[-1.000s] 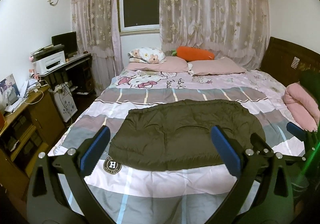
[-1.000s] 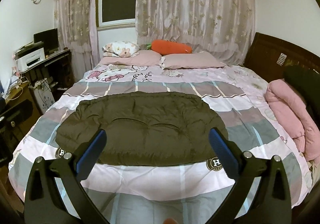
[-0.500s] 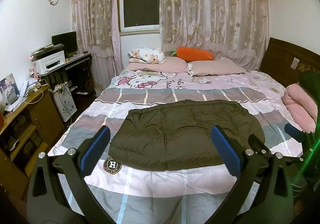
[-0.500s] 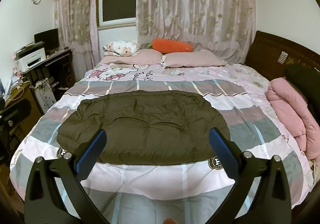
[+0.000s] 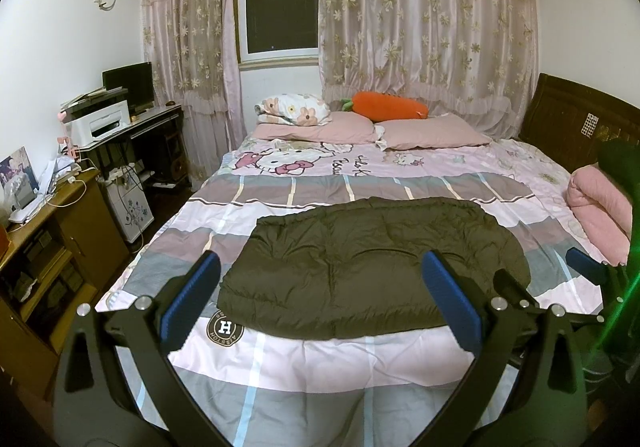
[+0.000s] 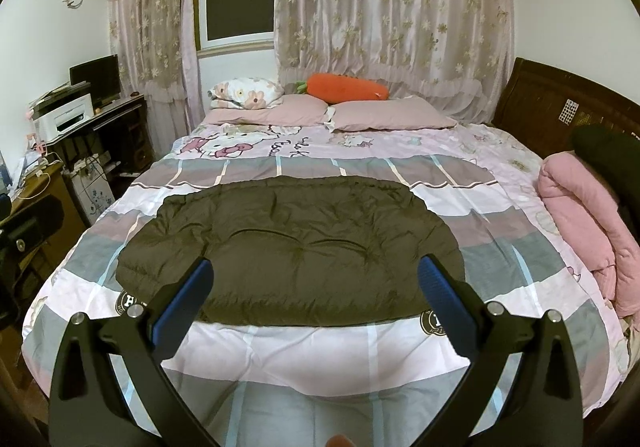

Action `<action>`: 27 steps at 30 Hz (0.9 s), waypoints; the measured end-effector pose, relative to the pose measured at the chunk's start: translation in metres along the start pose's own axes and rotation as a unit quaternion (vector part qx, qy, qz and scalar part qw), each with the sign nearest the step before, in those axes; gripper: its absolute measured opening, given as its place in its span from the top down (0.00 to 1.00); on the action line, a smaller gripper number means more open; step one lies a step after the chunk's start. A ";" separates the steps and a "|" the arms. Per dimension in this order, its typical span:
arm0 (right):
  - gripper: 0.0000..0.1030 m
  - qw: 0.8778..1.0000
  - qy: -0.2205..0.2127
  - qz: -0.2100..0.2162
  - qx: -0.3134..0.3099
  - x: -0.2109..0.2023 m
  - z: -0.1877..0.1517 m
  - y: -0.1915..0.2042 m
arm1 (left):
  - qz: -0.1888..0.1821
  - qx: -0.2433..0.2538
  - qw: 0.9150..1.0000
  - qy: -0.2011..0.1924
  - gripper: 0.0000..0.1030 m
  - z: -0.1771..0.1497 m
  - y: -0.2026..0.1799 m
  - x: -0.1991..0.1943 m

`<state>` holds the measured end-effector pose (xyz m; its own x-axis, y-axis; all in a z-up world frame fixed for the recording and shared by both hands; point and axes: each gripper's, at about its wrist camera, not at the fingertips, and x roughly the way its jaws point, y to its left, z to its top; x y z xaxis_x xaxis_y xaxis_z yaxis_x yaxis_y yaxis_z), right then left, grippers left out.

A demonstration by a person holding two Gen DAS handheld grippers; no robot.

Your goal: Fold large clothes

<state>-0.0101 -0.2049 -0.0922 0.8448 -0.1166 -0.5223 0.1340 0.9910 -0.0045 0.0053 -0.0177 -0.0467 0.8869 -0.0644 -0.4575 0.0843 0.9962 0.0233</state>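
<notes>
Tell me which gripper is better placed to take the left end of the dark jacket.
Left, probably. The left gripper is open and sits toward the left end of the dark jacket. The right gripper, also open, faces its middle. Neither touches it.

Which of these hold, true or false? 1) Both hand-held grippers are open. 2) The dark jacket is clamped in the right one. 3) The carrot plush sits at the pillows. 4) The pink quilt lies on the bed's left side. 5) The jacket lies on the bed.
1) True: the left hand-held gripper and the right hand-held gripper are both wide open.
2) False: the dark jacket lies free; nothing grips it.
3) True: the carrot plush rests on the pillows.
4) False: the pink quilt is on the right side.
5) True: it lies spread on the bed.
</notes>
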 end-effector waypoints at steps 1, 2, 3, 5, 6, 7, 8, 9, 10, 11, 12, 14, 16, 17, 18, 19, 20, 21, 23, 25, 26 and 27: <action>0.01 1.000 0.000 0.000 0.000 0.000 0.001 -0.001 | 0.000 0.000 1.000 0.000 0.02 0.000 0.000 0.000; 0.01 1.000 -0.001 0.000 0.000 0.000 0.000 0.000 | 0.000 0.000 1.000 0.000 0.02 0.000 0.000 0.000; 0.01 1.000 0.000 0.000 0.001 0.000 0.001 -0.001 | 0.000 0.000 1.000 0.000 0.02 0.000 0.000 0.000; 0.01 1.000 0.000 0.001 0.000 0.000 0.000 0.000 | 0.000 0.000 1.000 0.001 0.02 0.000 0.000 0.000; 0.01 1.000 0.000 0.001 0.000 0.000 0.000 0.000 | 0.000 0.000 1.000 0.001 0.02 0.000 0.000 0.000; 0.01 1.000 0.000 0.000 -0.001 0.000 0.001 0.000 | 0.000 0.000 1.000 0.002 0.02 0.000 0.000 0.000; 0.01 1.000 0.001 0.000 -0.001 0.000 0.000 0.000 | -0.001 0.000 1.000 0.001 0.02 -0.001 0.000 0.001; 0.01 1.000 0.001 0.001 -0.001 0.000 -0.001 0.002 | -0.001 0.000 1.000 0.002 0.02 -0.001 0.000 0.001; 0.01 1.000 0.001 0.000 0.000 0.000 -0.001 0.002 | -0.001 0.000 1.000 0.001 0.02 -0.001 0.000 0.001; 0.01 1.000 0.001 -0.001 0.000 0.000 0.001 0.002 | -0.001 0.000 1.000 0.001 0.02 -0.001 0.000 0.000; 0.01 1.000 0.001 -0.001 0.000 0.000 0.000 0.002 | -0.001 0.000 1.000 0.000 0.02 -0.001 0.000 0.000; 0.01 1.000 0.001 0.000 0.001 0.000 -0.001 0.004 | -0.001 0.001 1.000 0.001 0.02 -0.001 0.000 0.001; 0.01 1.000 0.001 -0.001 0.000 0.000 0.000 0.003 | -0.001 0.001 1.000 0.001 0.02 -0.001 0.000 0.001; 0.01 1.000 0.001 -0.001 0.001 0.000 0.001 0.002 | -0.001 0.000 1.000 0.001 0.02 0.000 0.000 0.001; 0.01 1.000 0.000 -0.001 0.000 0.000 0.001 0.003 | -0.001 0.000 1.000 0.001 0.02 0.000 0.000 0.001; 0.01 1.000 0.000 -0.001 0.000 0.000 0.001 0.003 | -0.001 0.000 1.000 0.001 0.02 0.000 0.000 0.000; 0.01 1.000 0.000 -0.001 0.000 -0.001 0.000 0.004 | -0.001 0.000 1.000 0.001 0.02 0.000 0.000 0.000; 0.01 1.000 0.001 -0.001 0.001 -0.001 0.000 0.004 | -0.001 0.000 1.000 0.001 0.02 0.000 0.000 0.001; 0.01 1.000 0.001 -0.001 0.001 0.000 0.002 0.002 | -0.001 0.001 1.000 0.002 0.02 0.000 0.000 0.001; 0.01 1.000 0.001 -0.002 0.001 0.000 0.001 0.004 | 0.000 0.001 1.000 0.002 0.02 -0.001 0.000 0.001; 0.01 1.000 0.001 -0.002 0.001 -0.001 0.001 0.004 | 0.000 0.000 1.000 0.003 0.02 -0.003 0.000 0.001; 0.01 1.000 0.001 -0.001 0.001 0.000 0.001 0.005 | -0.001 -0.001 1.000 0.003 0.02 -0.004 0.000 0.001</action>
<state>-0.0094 -0.2003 -0.0913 0.8435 -0.1193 -0.5237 0.1373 0.9905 -0.0045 0.0048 -0.0172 -0.0504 0.8838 -0.0651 -0.4633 0.0846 0.9962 0.0215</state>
